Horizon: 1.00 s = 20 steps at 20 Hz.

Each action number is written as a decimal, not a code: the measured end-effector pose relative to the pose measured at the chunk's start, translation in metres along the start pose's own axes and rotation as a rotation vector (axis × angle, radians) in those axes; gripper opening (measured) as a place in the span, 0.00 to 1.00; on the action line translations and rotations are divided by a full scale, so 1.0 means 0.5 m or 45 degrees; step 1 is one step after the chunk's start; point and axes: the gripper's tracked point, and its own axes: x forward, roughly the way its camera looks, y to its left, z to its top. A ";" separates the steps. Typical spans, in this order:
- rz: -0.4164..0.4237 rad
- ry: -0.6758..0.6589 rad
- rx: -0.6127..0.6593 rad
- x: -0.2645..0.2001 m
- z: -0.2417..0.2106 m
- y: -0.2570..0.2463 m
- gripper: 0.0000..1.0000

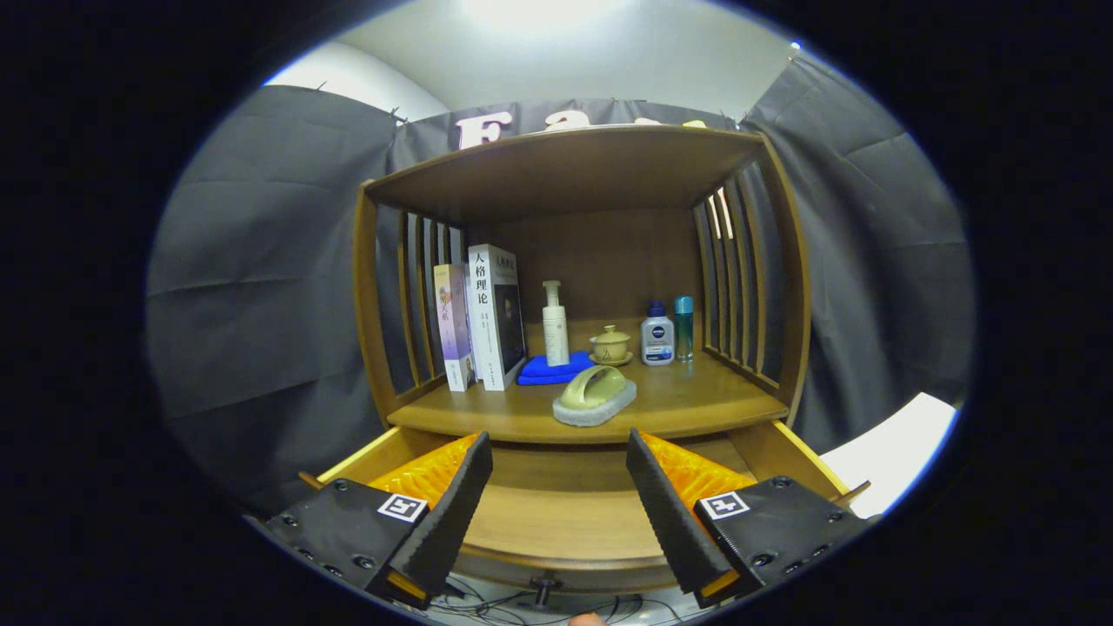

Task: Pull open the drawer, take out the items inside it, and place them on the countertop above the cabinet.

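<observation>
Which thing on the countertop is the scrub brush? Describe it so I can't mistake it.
Start at the wooden cabinet and its countertop above the open drawer. The scrub brush lies at the front edge, beyond the open gripper. It alone is low, with an arched green handle on a grey pad; the bottles and books behind stand upright.

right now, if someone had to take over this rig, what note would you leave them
Gripper: jaws open, holding nothing, poised over the pulled-out drawer.
Drawer: already open; the part of its floor seen between the jaws is bare wood. The parts under the fingers are hidden, so I cannot confirm it is fully emptied.
Countertop: a scrub brush sits near the front edge, just beyond the jaws. Behind it are a blue cloth with a pump bottle, books, a lidded cup and two small bottles.
Left: check the drawer's hidden corners and lift out anything found.
</observation>
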 end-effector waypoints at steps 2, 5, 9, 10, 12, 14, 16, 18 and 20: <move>-0.011 0.007 -0.003 -0.022 -0.032 0.007 0.98; -0.002 0.046 -0.035 -0.055 -0.082 0.020 0.98; 0.002 0.042 -0.046 -0.095 -0.122 0.031 0.98; 0.018 0.048 -0.035 -0.104 -0.134 0.038 0.98; 0.023 0.055 -0.026 -0.117 -0.159 0.038 0.98; 0.003 0.064 -0.030 -0.124 -0.185 0.026 0.98; -0.017 0.072 -0.027 -0.128 -0.212 0.017 0.98; -0.021 0.100 -0.009 -0.130 -0.244 0.015 0.98; -0.020 0.127 -0.004 -0.130 -0.271 0.010 0.98</move>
